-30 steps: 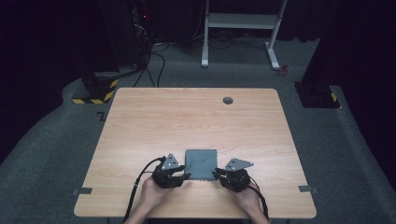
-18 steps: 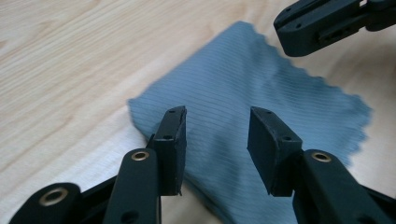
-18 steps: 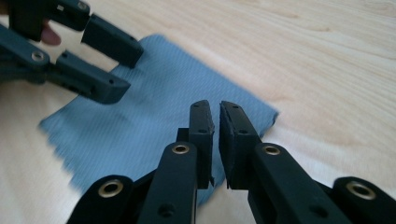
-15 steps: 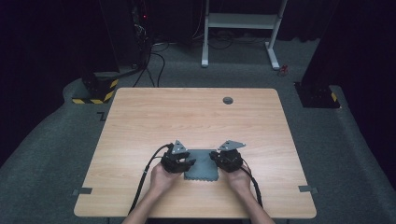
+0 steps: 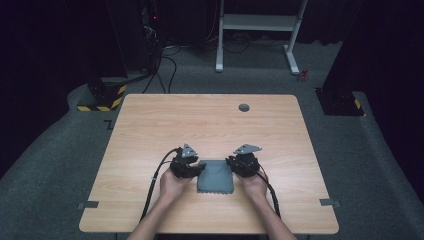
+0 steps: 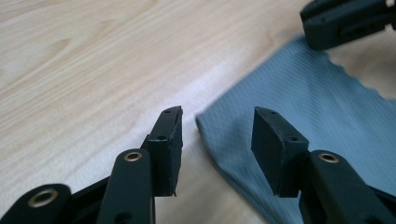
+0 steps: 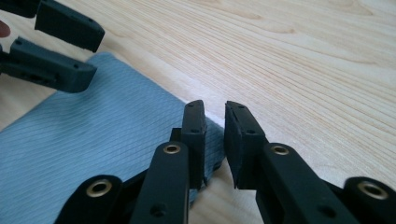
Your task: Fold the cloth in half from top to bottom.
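Observation:
A grey-blue cloth [image 5: 216, 176] lies flat on the wooden table [image 5: 210, 125], near its front edge, between the person's two hands. My left gripper [image 5: 199, 168] is at the cloth's far left corner. In the left gripper view its jaws [image 6: 217, 114] stand open on either side of that corner of the cloth [image 6: 299, 93], and they have just been opening. My right gripper [image 5: 231, 163] is at the far right corner. Its jaws [image 7: 215, 108] are a narrow gap apart, have just been opening, and press on nothing. The cloth [image 7: 93, 135] ends beside its left jaw.
A small round grommet [image 5: 243, 107] sits near the table's far edge. Tape strips mark the front corners [image 5: 86, 205] [image 5: 327, 202]. Beyond the table are a white desk frame [image 5: 260, 22], cables and a yellow-black striped base [image 5: 100, 106] on the dark floor.
Both hands have moved away from the person, from the cloth's near corners to its far corners. The cloth now lies flat between the grippers.

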`<state>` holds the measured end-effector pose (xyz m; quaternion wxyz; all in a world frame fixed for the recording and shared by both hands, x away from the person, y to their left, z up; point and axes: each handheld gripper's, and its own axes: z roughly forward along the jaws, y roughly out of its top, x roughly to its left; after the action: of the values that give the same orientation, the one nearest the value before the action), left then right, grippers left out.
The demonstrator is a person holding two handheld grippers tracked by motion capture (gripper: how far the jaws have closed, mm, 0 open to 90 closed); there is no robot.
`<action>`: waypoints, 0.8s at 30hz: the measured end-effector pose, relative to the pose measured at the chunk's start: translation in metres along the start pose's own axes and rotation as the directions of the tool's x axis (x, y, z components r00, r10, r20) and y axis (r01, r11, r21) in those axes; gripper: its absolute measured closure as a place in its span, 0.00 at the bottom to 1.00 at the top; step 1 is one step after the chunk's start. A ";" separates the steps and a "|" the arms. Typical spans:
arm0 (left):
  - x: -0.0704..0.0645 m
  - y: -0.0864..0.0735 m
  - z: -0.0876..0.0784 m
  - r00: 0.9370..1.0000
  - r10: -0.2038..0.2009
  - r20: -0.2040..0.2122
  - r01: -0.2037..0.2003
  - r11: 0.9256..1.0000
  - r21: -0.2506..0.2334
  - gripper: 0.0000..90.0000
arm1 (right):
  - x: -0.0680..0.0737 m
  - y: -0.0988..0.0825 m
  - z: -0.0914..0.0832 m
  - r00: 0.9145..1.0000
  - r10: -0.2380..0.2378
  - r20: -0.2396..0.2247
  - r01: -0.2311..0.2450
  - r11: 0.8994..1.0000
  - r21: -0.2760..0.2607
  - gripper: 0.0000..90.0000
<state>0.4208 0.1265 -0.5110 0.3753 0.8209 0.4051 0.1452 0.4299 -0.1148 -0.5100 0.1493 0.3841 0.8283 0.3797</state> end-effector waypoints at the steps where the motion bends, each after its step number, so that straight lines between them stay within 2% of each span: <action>1: 0.001 0.001 0.002 1.000 -0.019 0.003 0.019 1.000 0.006 0.59 | -0.001 0.000 0.002 1.000 0.009 0.001 -0.009 1.000 0.006 0.85; 3: 0.002 0.003 0.006 1.000 -0.024 -0.005 0.024 1.000 0.018 0.59 | -0.003 0.000 0.005 1.000 0.017 0.003 -0.017 1.000 0.015 0.83; 4: 0.003 0.004 0.008 1.000 -0.007 -0.012 0.007 1.000 0.026 0.59 | -0.004 -0.001 0.007 1.000 0.012 0.006 -0.012 1.000 0.022 0.82; 7: 0.002 0.005 0.011 1.000 0.010 -0.017 -0.009 0.999 0.054 0.62 | -0.006 -0.002 0.010 1.000 0.011 0.011 -0.012 0.999 0.046 0.79; 10: 0.005 0.006 0.010 1.000 -0.004 -0.006 0.004 0.998 0.061 0.64 | -0.008 -0.001 0.011 1.000 0.016 0.002 -0.016 0.999 0.051 0.79; 12: 0.006 0.008 0.010 1.000 0.006 -0.001 -0.005 0.997 0.078 0.66 | -0.009 0.000 0.011 1.000 0.005 -0.014 -0.004 0.999 0.054 0.84; 15: 0.005 0.009 0.010 0.999 0.006 0.041 -0.010 0.996 0.089 0.79 | -0.010 0.001 0.011 0.999 0.014 -0.050 -0.010 0.998 0.065 0.94; 16: 0.005 0.009 0.010 0.998 0.008 0.056 -0.014 0.995 0.094 0.83 | -0.010 0.001 0.011 0.999 0.011 -0.049 -0.008 0.998 0.066 0.96; 17: 0.006 0.009 0.010 0.998 0.003 0.064 -0.009 0.995 0.095 0.88 | -0.008 0.001 0.011 0.999 -0.012 -0.034 0.014 0.998 0.061 0.97; 20: 0.008 0.009 0.012 0.997 0.000 0.075 -0.006 0.997 0.079 0.94 | -0.004 0.002 0.011 0.999 -0.050 -0.002 0.050 0.997 0.060 0.98; 23: 0.006 0.011 0.014 0.997 -0.013 0.070 0.009 0.998 0.060 0.95 | -0.005 0.002 0.010 1.000 -0.029 0.008 0.029 0.998 0.059 0.98; 24: 0.005 0.012 0.014 0.998 -0.003 0.065 -0.001 0.999 0.054 0.95 | -0.007 0.003 0.010 0.999 -0.032 0.013 0.032 0.998 0.056 0.98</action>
<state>0.4378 0.1187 -0.5123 0.3662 0.8348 0.3968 0.1072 0.4413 -0.1135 -0.5152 0.1503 0.3775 0.8435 0.3512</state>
